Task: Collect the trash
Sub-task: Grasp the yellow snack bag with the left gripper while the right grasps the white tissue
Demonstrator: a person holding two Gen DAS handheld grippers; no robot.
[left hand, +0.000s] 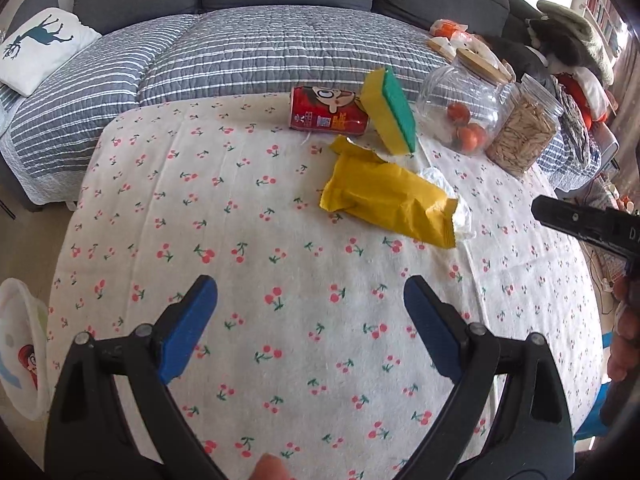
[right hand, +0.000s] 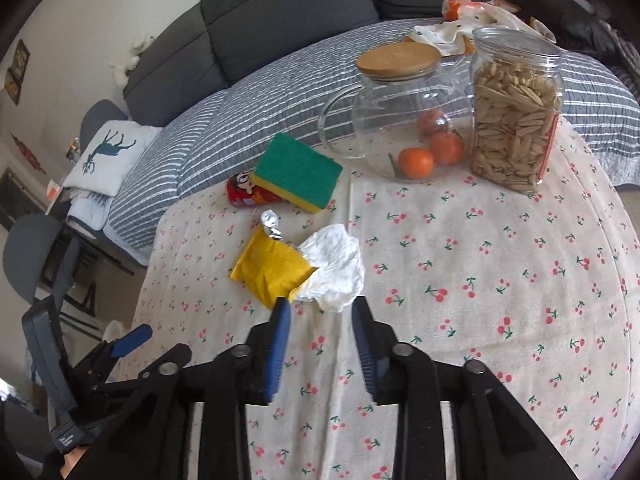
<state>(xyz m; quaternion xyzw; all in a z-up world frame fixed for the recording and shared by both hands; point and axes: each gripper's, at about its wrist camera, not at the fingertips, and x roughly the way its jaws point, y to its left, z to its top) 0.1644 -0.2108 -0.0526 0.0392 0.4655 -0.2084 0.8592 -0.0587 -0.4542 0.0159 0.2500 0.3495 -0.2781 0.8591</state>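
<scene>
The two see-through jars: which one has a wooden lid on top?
The round glass jug with the handle and oranges inside has the flat wooden lid. The tall jar beside it, packed with pale seeds, has no lid.

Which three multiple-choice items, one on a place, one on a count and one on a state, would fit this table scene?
1. What does the sponge lean on?
A. the red can
B. the seed jar
C. the pillow

2. How many oranges are in the glass pitcher?
A. one
B. three
C. five

3. How are the right tongs?
A. shut on the tissue
B. open, empty
C. holding the wrapper

Answers: 1 A, its edge rests on the can; 2 B, three show through the glass; 3 B, the fingers stand apart just short of the crumpled tissue.
</scene>
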